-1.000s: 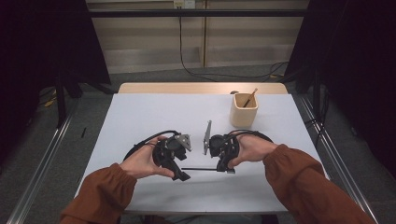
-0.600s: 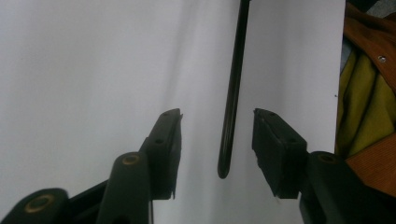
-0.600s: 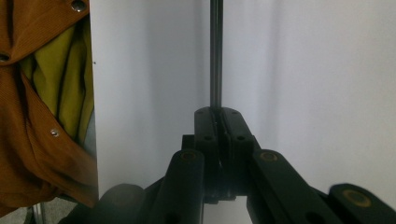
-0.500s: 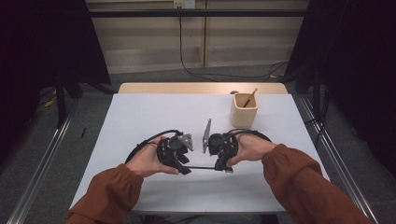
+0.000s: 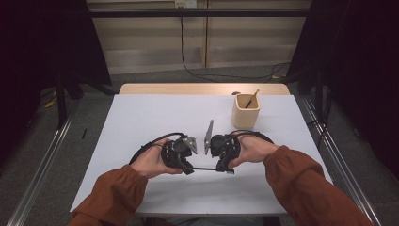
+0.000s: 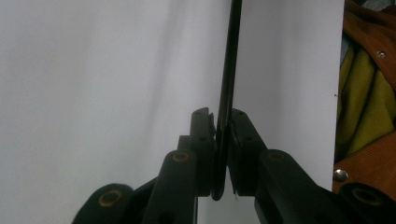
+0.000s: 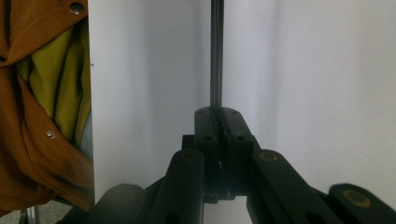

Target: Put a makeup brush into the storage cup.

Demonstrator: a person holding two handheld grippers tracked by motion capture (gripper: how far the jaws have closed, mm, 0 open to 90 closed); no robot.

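A thin black stick (image 5: pixel 205 168) spans the gap between my two grippers, low over the white table (image 5: pixel 155 117), near its front. My left gripper (image 5: pixel 189 169) is shut on one end of it, where the stick (image 6: pixel 229 70) runs straight out between the closed jaws (image 6: pixel 222 112). My right gripper (image 5: pixel 223 168) is shut on the other end. There the stick (image 7: pixel 215 56) looks like a narrow dark rod leaving the jaws (image 7: pixel 217 111). A hand in a rust-brown sleeve holds each gripper.
A tan cup (image 5: pixel 245 110) with a wooden stick in it stands at the back right of the table. Black cables (image 5: pixel 150 146) loop from each gripper. The table's front edge and a rust-brown jacket (image 7: pixel 42 116) lie close to the jaws.
Both grippers and the stick between them have drifted slightly away from the person. The hold on the stick is unchanged.
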